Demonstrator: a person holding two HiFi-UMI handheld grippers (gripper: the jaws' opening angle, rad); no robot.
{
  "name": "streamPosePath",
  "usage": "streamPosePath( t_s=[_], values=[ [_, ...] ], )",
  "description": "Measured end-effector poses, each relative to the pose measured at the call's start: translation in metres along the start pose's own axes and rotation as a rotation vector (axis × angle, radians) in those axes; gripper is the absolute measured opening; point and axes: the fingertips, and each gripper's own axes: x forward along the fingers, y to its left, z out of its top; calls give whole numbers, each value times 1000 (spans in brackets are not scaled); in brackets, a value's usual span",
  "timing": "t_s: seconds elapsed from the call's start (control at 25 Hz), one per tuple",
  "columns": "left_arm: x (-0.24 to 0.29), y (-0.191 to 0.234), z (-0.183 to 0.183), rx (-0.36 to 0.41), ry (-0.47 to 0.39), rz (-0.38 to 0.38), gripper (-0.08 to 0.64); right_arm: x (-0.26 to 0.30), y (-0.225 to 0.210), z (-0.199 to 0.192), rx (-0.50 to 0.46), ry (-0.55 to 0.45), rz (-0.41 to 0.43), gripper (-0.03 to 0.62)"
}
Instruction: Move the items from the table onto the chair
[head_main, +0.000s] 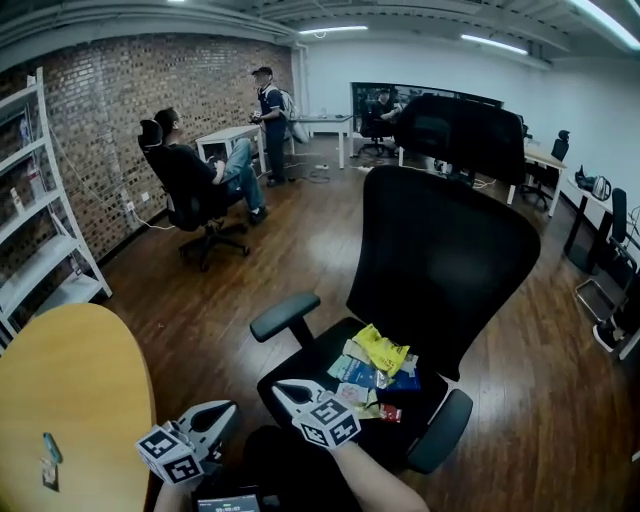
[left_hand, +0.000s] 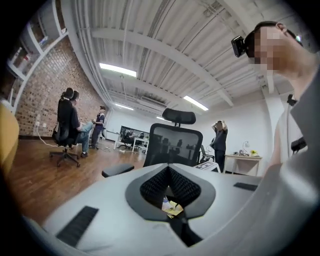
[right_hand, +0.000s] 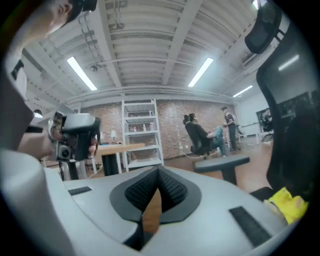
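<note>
Hovering near the chair (head_main: 440, 260), left claw (left_hand: 168, 167) and right claw (right_hand: 158, 171) are both clenched, empty.

Office interior: brick wall (head_main: 120, 100) at left, white far wall (head_main: 420, 65), dark plank floor (head_main: 300, 250), white open shelving (head_main: 40, 230), rear desks (head_main: 228, 134), ceiling strip lights (head_main: 333, 29), rounded wooden counter (head_main: 70, 390) lower left.

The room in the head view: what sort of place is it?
Probably an open-plan office: an office chair, white desks by a brick wall, and open shelving.
</note>
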Motion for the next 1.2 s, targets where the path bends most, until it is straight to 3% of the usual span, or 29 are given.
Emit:
streamPosePath(
  t_s=[0.2, 0.4, 0.6, 0.88, 1.08, 1.2],
  values=[
    [-53, -7, 61, 10, -132, 5, 9, 26, 81, 105, -42, -120, 221, 5],
    [-117, -5, 101, 48, -201, 79, 9, 52, 171, 154, -72, -149, 429, 6],
    [-193, 10, 99, 121, -149, 243, 9, 89, 258, 142, -60, -109, 618, 5],
    [-288, 1, 90, 106, -97, 426, 9, 124, 373, 129, -54, -68, 836, 6],
    [-378, 13, 70, 121, -139, 650, 9, 136, 447, 112, -67, -32, 975, 6],
    [-418, 21, 55, 113, -152, 721, 9, 145, 476, 102, -86, -12, 1015, 6]
  ],
)
